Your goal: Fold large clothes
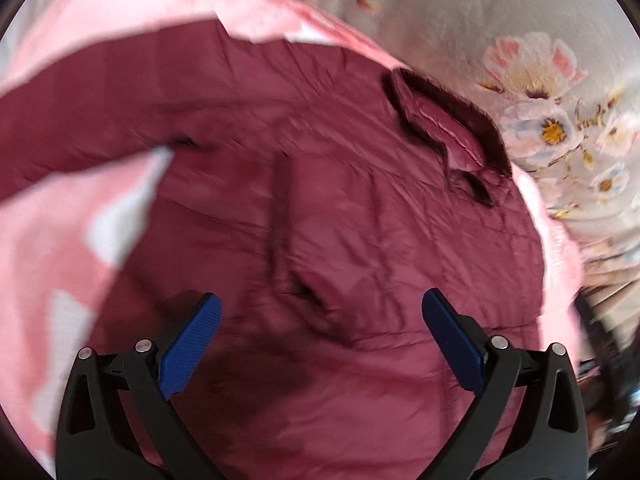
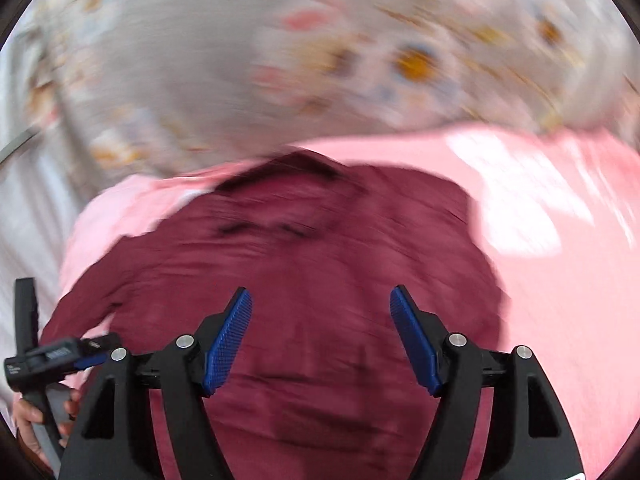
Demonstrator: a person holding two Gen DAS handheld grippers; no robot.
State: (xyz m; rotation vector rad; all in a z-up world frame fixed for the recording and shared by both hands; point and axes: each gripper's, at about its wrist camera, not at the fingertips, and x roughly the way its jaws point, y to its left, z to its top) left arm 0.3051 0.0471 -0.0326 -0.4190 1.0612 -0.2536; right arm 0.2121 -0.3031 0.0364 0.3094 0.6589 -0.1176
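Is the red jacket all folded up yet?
Not fully. The maroon jacket lies mostly spread on the pink blanket, one sleeve stretched out.

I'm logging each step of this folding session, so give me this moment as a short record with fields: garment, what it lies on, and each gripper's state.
garment: maroon jacket, spread out, collar toward the floral bedding
sleeve: one sleeve stretched out to the side
under it: pink cloth with white patches
below that: floral bedsheet
left gripper: open, over the jacket, nothing between the pads
right gripper: open, over the jacket, nothing held
picture quality: right wrist view blurred
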